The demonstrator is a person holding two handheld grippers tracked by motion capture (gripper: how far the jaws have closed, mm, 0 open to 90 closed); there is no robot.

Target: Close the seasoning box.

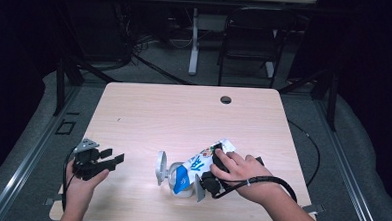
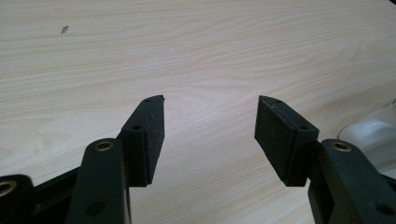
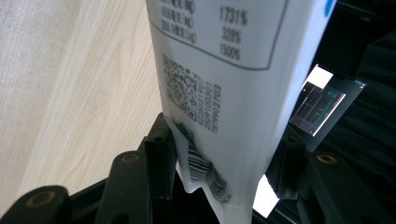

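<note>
Right hand-held gripper (image 1: 204,183) pinches the white-and-blue pouch (image 1: 197,166) across its crimped bottom end; pouch lies tilted on the tabletop (image 1: 184,115), at about 5 o'clock from its middle, mouth toward a clear lidded container (image 1: 173,175) at its 8 o'clock. Left hand-held gripper (image 1: 113,160) spread, nothing between its pads. Advice: keep the pinch on the seam, steady the container with the free gripper before tipping.

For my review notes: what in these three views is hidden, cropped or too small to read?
- High view: the right gripper jaws, covered by the hand and the pouch.
- High view: the pouch's print, too small; the white container beneath it, partly covered.
- Right gripper view: the pouch's top, cut by the edge.
- Left gripper view: a white object, cropped at the right edge.
</note>
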